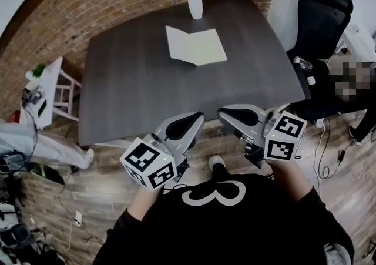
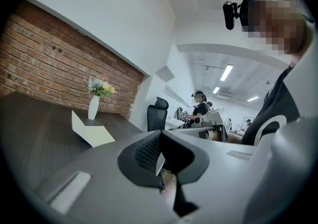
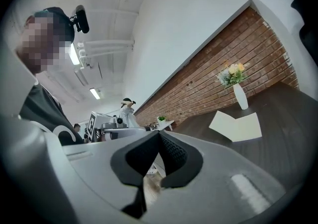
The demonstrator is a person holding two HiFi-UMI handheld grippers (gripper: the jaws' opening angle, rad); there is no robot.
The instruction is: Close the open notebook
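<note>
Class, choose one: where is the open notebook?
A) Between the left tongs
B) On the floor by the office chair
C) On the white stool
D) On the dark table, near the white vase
D: the notebook lies open on the dark table, close to the white vase.

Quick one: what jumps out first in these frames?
The pale open notebook lies toward the far side of the dark table, with a white vase of flowers just behind it by the brick wall. Nearer, the left gripper and right gripper hang at the table's near edge, jaws together and holding nothing, well short of the notebook.
</note>
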